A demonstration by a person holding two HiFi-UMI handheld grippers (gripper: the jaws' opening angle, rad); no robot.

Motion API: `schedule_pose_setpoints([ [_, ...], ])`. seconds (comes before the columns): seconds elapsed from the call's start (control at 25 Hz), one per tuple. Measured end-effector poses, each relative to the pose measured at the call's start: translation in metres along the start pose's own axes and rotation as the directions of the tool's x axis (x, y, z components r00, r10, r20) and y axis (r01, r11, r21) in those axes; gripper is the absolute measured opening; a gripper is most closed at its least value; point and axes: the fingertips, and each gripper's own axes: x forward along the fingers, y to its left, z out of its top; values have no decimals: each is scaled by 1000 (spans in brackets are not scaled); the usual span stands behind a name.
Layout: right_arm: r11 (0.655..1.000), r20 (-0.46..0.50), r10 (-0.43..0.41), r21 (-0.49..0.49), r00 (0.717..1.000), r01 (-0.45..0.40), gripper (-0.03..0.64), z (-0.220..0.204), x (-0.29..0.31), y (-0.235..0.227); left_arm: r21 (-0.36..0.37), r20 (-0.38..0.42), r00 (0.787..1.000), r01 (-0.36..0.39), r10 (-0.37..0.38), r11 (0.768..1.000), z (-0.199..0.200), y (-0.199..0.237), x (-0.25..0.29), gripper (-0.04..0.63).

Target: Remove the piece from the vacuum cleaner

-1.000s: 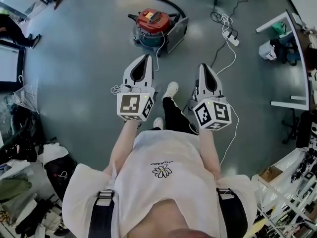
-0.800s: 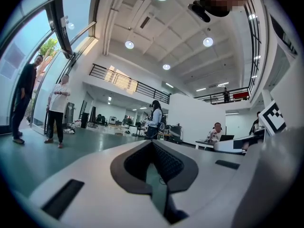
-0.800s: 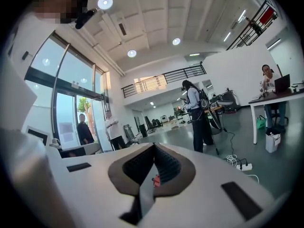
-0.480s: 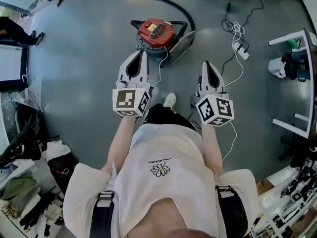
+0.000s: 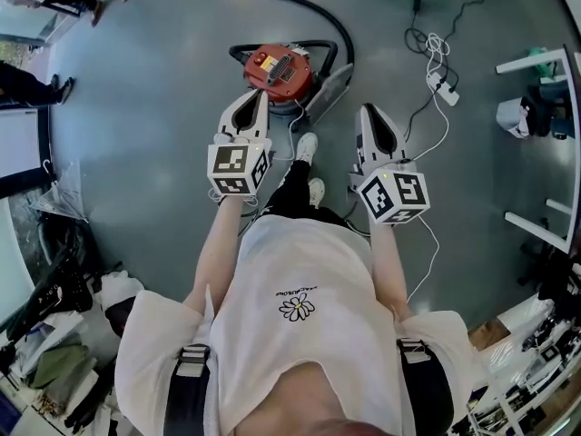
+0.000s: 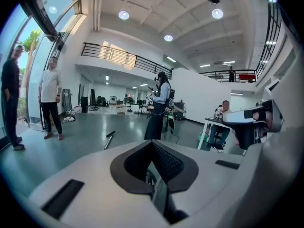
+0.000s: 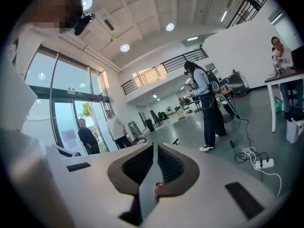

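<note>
Person's white T-shirt (image 5: 300, 307), seen from above, both forearms held out. Left tongs (image 5: 264, 93): clenched, jaws meeting at the tip, nothing between them. Right tongs (image 5: 367, 108): clenched likewise, empty. White shoe (image 5: 307, 145) on the grey floor (image 5: 154, 107), between the two tongs. Vacuum cleaner (image 5: 280, 69): red-lidded, round body, standing on the floor just beyond the left tongs' tip and apart from the right tongs. Grey flat panel (image 5: 332, 82) tilted against its right side. Black hose (image 5: 313, 9) curving off from the cleaner toward the far edge. White power strip (image 5: 443, 88) with cables, on the floor far right.
</note>
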Motion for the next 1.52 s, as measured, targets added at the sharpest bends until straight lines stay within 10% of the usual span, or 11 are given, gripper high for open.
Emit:
schedule_pose_setpoints([
  [0.44, 995, -108, -95, 21, 990, 98, 15, -34, 153, -89, 13, -289, 954, 82, -75, 997, -107, 51, 185, 5],
  [0.84, 974, -472, -128, 104, 872, 199, 144, -229, 267, -235, -2, -642, 765, 53, -41, 999, -312, 53, 328, 5],
  [1.08, 872, -623, -218, 221, 751, 436, 181, -332, 283, -294, -18, -729, 683, 29, -33, 999, -376, 51, 330, 5],
  [1.52, 697, -728, -302, 272, 615, 664, 181, -395, 296, -337, -73, -707, 699, 82, -110, 994, -380, 49, 336, 5],
])
